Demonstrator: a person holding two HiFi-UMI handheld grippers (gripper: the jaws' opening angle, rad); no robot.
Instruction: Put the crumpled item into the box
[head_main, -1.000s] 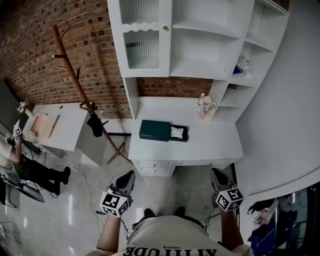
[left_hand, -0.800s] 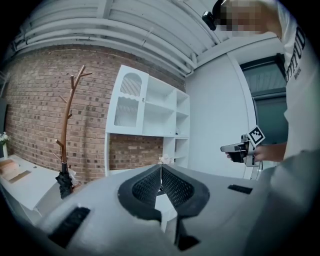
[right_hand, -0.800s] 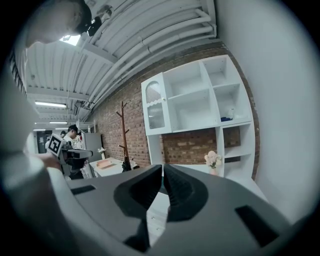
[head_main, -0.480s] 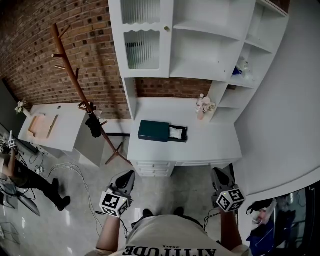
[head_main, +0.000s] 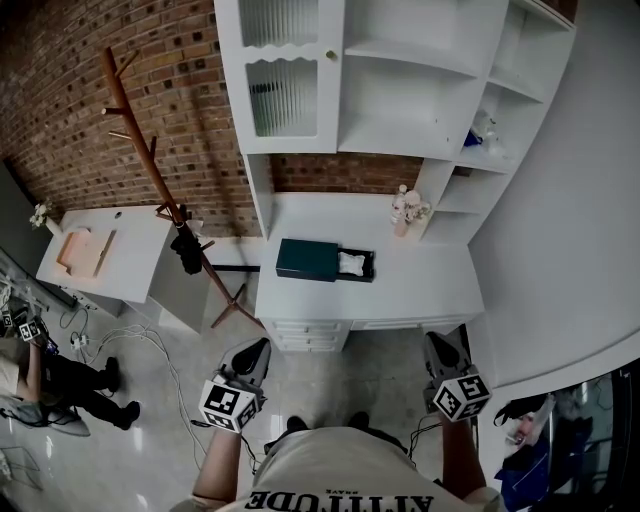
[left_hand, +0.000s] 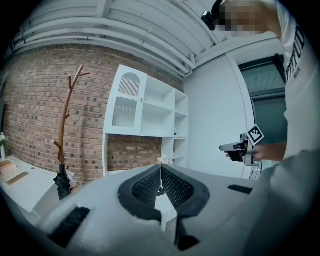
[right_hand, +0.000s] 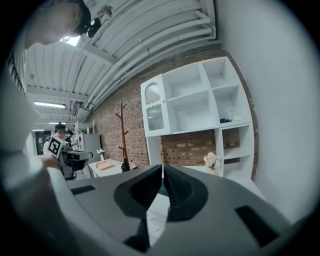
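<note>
A dark green box lies on the white desk, its right end open. A white crumpled item rests in that open end. Both grippers hang low in front of the desk, well short of the box. My left gripper is shut, its ribbed pads meeting at the tips with nothing between them. My right gripper is also shut and empty, its jaws closed. In the left gripper view the right gripper shows in the person's hand.
A white shelf unit rises behind the desk, with a small flower vase at its foot. A wooden coat stand leans left of the desk. Farther left are a white side table, floor cables and another person.
Both grippers stay almost still in front of the desk. The other person at the far left has moved lower along the floor.
</note>
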